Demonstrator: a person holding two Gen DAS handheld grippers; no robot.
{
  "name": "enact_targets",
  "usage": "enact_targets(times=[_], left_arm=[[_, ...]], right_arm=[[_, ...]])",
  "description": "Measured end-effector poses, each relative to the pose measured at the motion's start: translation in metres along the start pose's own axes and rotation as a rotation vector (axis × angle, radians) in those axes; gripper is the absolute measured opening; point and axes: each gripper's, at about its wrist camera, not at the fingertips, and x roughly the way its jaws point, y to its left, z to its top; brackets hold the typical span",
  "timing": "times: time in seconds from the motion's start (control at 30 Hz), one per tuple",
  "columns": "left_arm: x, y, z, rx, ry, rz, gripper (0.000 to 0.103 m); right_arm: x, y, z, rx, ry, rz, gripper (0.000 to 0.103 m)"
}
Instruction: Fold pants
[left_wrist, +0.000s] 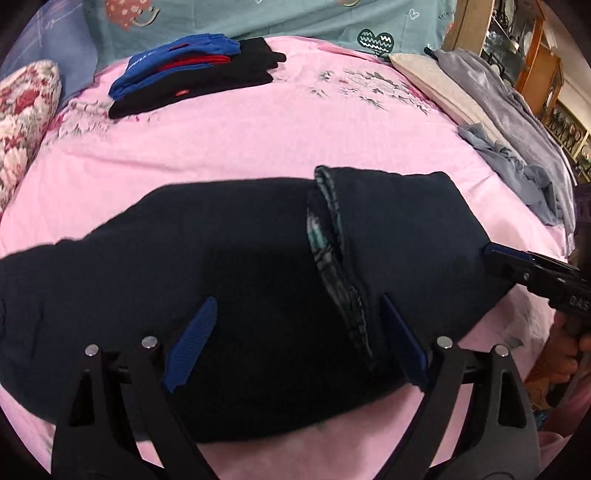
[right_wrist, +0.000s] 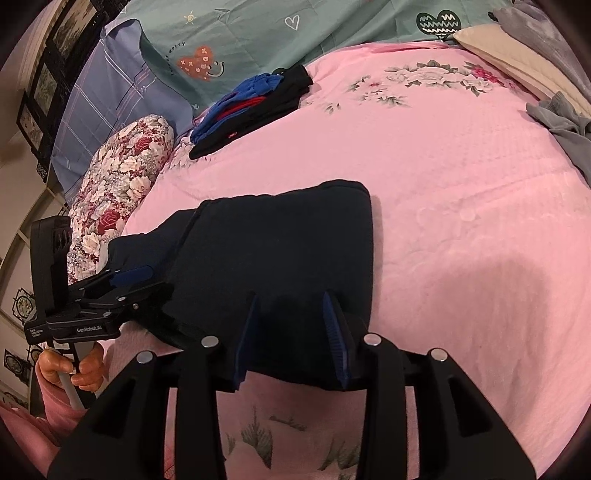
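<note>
Done: I see the pants (left_wrist: 229, 280) folded over on the bed (left_wrist: 258, 140).
Left: final tidy, I judge.
Left tool (left_wrist: 295, 332): spread wide, gripping nothing.
Right tool (right_wrist: 291, 332): parted, straddling the fold.

Two close fisheye views, aimed forward and downward along gripper fingers; the dark pants (left_wrist: 240, 266) (right_wrist: 280, 251) and pink bed (left_wrist: 258, 136) (right_wrist: 461, 221) toward twelve o'clock are shared.

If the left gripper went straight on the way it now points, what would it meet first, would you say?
The left gripper is open over the dark pants, so it would probably meet that fabric first, near the patterned waistband lining. Its height above the cloth is unclear.
</note>
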Motion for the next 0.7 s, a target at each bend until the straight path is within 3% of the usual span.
enact_targets(times=[0.13, 0.23, 0.37, 0.53, 0.6, 0.7], left_arm=[[-0.024, 0.014, -0.010, -0.016, -0.036, 0.065, 0.089], [-0.053, 0.048, -0.017, -0.095, -0.075, 0.085, 0.089], [-0.102, 0.120, -0.033, -0.280, -0.137, 0.289, 0.090], [-0.131, 0.201, -0.066, -0.598, -0.114, 0.462, 0.090], [-0.137, 0.219, -0.079, -0.691, -0.116, 0.443, 0.090], [-0.138, 0.238, -0.095, -0.807, -0.115, 0.348, 0.090]], right_arm=[[-0.001, 0.001, 0.001, 0.006, -0.008, 0.003, 0.042], [-0.007, 0.007, 0.003, 0.006, -0.041, 0.009, 0.045], [-0.016, 0.024, 0.008, -0.059, -0.125, 0.048, 0.047], [-0.013, 0.051, 0.013, -0.144, -0.162, 0.111, 0.052], [-0.006, 0.060, 0.014, -0.168, -0.143, 0.116, 0.052], [0.011, 0.065, 0.014, -0.173, -0.095, 0.124, 0.052]])
